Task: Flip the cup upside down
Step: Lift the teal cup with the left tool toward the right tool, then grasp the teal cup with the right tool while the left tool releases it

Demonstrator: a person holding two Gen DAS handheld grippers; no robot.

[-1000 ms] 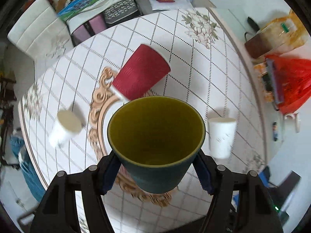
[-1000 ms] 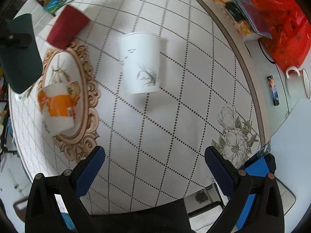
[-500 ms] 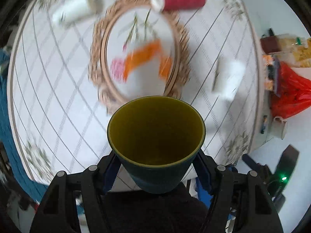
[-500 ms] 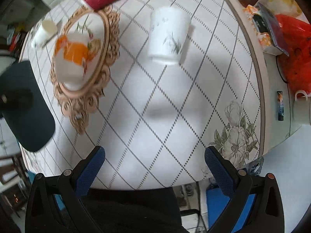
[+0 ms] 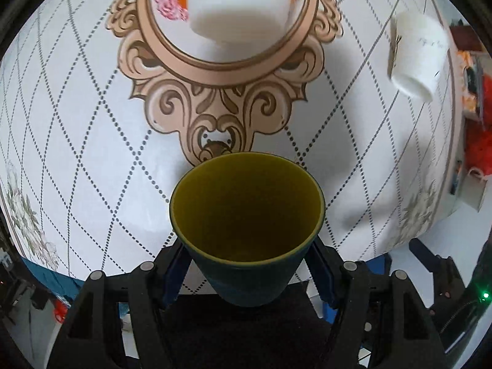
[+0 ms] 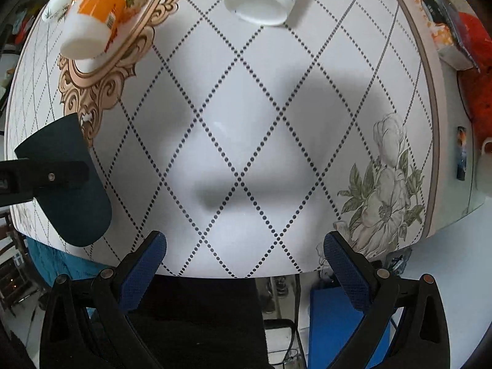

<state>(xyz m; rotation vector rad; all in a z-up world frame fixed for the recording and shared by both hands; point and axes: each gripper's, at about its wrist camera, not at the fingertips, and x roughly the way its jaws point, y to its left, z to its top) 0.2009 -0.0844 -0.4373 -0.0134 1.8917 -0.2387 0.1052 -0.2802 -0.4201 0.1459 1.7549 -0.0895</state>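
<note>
1. Cup (image 5: pixel 247 230), dark teal outside and olive-yellow inside, sits clamped between the blue-padded fingers of the left gripper (image 5: pixel 248 272), its open mouth facing forward along the fingers toward the table (image 5: pixel 92 169).
2. From the right wrist view the same cup (image 6: pixel 66 184) appears far to the left, held above the table's near edge with its mouth angled down.
3. Right gripper (image 6: pixel 243 267) has its fingers spread wide with nothing between them, over the near edge of the table.
4. Ahead of the left gripper, an orange-and-white cup (image 5: pixel 240 9) stands upside down inside the ornate gold frame pattern (image 5: pixel 215 117).
5. Ahead and to the right, a white cup (image 5: pixel 418 55) with small dark markings stands inverted; the writing on it is too small to read.
</note>
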